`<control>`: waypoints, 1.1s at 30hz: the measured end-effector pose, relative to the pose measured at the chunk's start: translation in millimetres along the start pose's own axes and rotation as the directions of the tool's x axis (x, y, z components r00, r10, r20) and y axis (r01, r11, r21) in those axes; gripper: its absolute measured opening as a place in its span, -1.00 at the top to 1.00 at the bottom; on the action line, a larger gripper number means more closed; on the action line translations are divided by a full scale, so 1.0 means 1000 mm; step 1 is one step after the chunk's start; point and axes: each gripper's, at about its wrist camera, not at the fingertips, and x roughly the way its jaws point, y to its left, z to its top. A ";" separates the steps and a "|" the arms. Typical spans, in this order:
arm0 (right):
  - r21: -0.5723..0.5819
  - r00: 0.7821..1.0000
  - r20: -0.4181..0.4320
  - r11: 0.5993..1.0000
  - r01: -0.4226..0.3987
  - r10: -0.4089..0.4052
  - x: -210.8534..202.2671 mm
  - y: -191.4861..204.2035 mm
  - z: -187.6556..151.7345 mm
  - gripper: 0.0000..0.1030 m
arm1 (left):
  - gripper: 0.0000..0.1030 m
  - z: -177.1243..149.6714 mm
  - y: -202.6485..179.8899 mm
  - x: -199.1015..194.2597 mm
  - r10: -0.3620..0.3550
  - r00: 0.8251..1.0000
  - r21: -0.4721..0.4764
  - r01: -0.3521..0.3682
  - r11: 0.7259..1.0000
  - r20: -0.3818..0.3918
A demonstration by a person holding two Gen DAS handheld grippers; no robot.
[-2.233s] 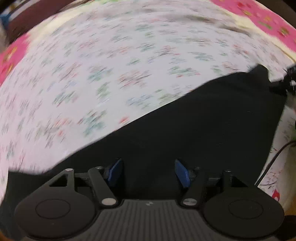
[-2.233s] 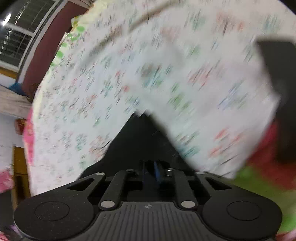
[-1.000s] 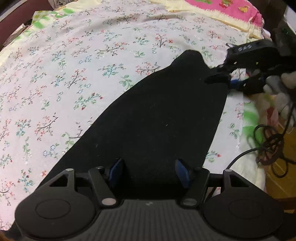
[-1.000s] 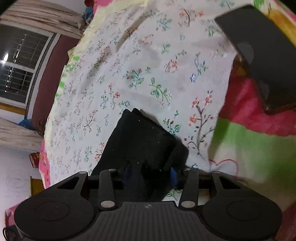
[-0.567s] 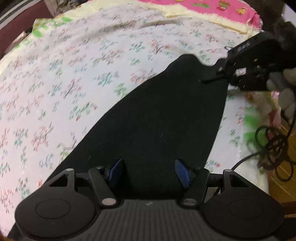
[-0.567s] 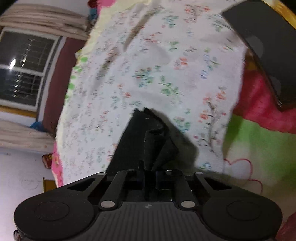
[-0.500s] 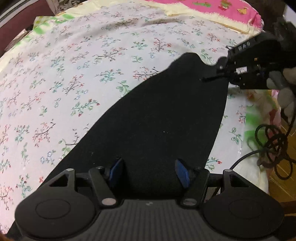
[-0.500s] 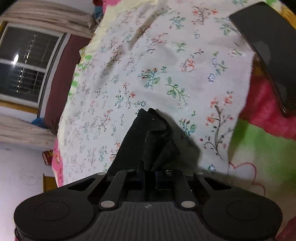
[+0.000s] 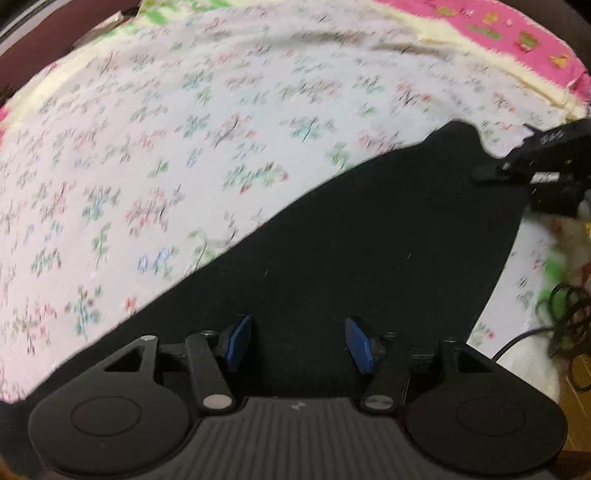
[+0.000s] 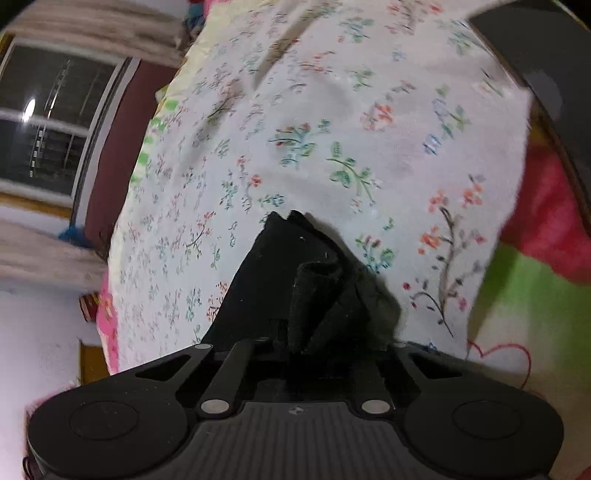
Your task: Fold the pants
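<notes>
A white floral bedsheet point(image 9: 221, 147) covers the bed and fills most of both wrist views. Across it lie the black pants point(image 9: 369, 258), spread flat in the left wrist view, running from the near left up to the far right. A pink blanket edge point(image 9: 517, 33) borders the sheet at the far right, and a tangle of black cable point(image 9: 565, 314) sits off the bed at the right.

The left gripper point(image 9: 298, 341) hangs over the near end of the pants, its blue pads spread apart with nothing between them. The right gripper point(image 10: 295, 350) is clamped onto a bunched corner of the pants at the far end.

This looks like an early step: one end pinched, the other not yet taken. The next move likely calls for the left gripper to pinch its end so both can carry the fold over.
</notes>
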 end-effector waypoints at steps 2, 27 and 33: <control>-0.016 1.000 -0.004 1.000 -0.010 0.010 -0.002 0.003 0.002 1.00 | -0.28 -0.004 -0.002 0.002 0.004 1.000 -0.002 -0.004 1.000 -0.009; -0.357 0.923 -0.287 0.865 -0.352 0.257 0.017 0.180 -0.050 1.00 | -0.28 -0.058 0.035 -0.026 -0.025 0.998 -0.186 0.034 0.982 0.055; -0.399 0.845 -0.482 0.802 -0.446 0.230 0.060 0.226 -0.111 1.00 | -0.28 -0.096 0.066 -0.051 0.032 0.997 -0.283 -0.011 0.959 0.067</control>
